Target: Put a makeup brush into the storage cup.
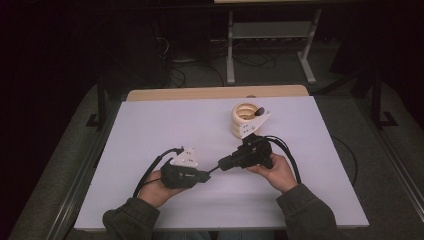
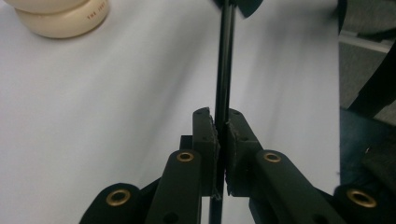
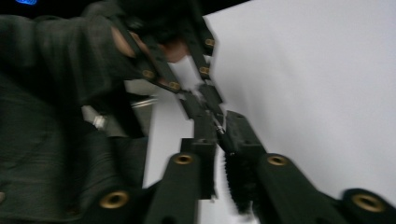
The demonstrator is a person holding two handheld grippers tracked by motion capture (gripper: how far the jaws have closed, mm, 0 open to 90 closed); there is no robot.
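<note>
A thin black rod [image 2: 225, 60] runs straight out from between the jaws of my left gripper [image 2: 222, 123], which is shut on its near end. In the high view the rod [image 1: 214, 169] spans the short gap between my left gripper [image 1: 206, 175] and my right gripper [image 1: 222, 163], which face each other tip to tip over the middle of the table. In the right gripper view, blurred, my right gripper [image 3: 218, 126] stands closed on the rod's other end, and the left gripper [image 3: 201, 100] meets it head on.
A stack of cream rings [image 1: 243, 122] stands on the white table sheet [image 1: 150, 130] behind the right gripper, and its base shows in the left gripper view [image 2: 60, 18]. A sleeve [image 3: 56, 93] and hand are at the left of the right gripper view. Cables trail from both grippers.
</note>
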